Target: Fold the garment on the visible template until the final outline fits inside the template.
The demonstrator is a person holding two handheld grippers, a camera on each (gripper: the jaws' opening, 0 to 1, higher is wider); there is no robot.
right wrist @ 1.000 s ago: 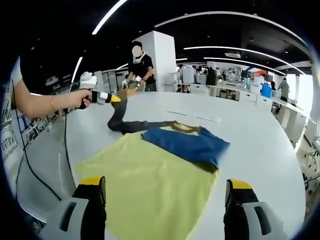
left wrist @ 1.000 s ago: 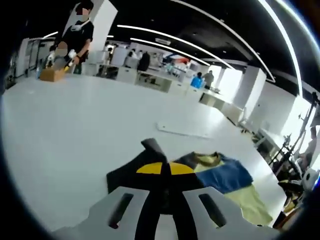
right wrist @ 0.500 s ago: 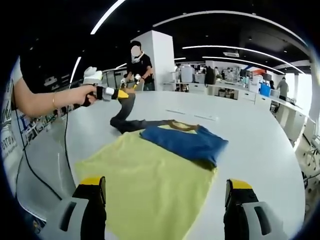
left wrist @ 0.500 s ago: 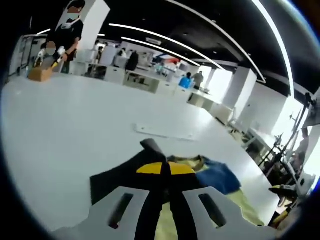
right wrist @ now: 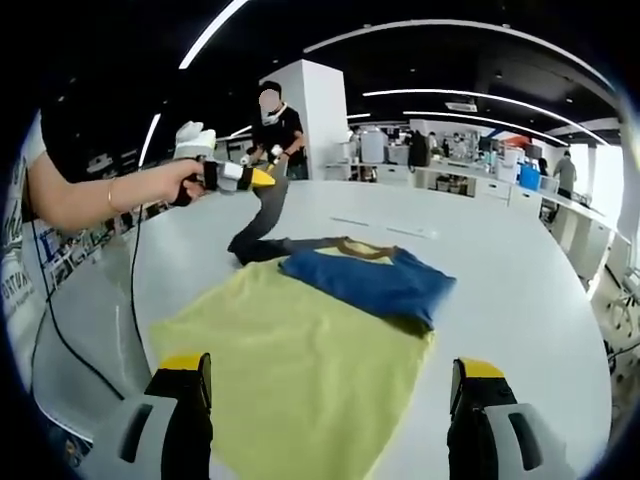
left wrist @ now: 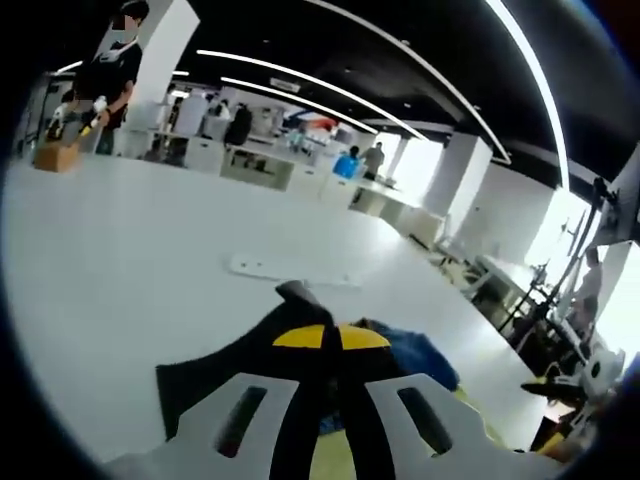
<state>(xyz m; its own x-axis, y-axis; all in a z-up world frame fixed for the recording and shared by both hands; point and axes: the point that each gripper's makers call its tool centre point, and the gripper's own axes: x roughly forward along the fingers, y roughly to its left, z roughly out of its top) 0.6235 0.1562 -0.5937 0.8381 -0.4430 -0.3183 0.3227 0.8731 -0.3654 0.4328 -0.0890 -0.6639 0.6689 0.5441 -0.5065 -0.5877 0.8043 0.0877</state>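
Right gripper (right wrist: 330, 400): nearest to us, our jaws stand wide apart with nothing between them, hovering over the near edge of the yellow template (right wrist: 290, 370).
Garment (right wrist: 365, 282): the blue body lies folded on the far part of the template, spilling past its right edge onto the white table (right wrist: 520, 290); a dark sleeve (right wrist: 262, 215) rises from its left end.
Left gripper (right wrist: 262, 178): in the right gripper view we hold it up at the left, tips clamped on the sleeve end; in the left gripper view the jaws (left wrist: 330, 335) are pressed together on that dark cloth.
Change: over the last second we have carried the sleeve higher and inward, toward the garment body.
Meaning: we judge the sleeve fold is under way, not yet laid down.
Far: a person (right wrist: 277, 130) works at the table's far edge.
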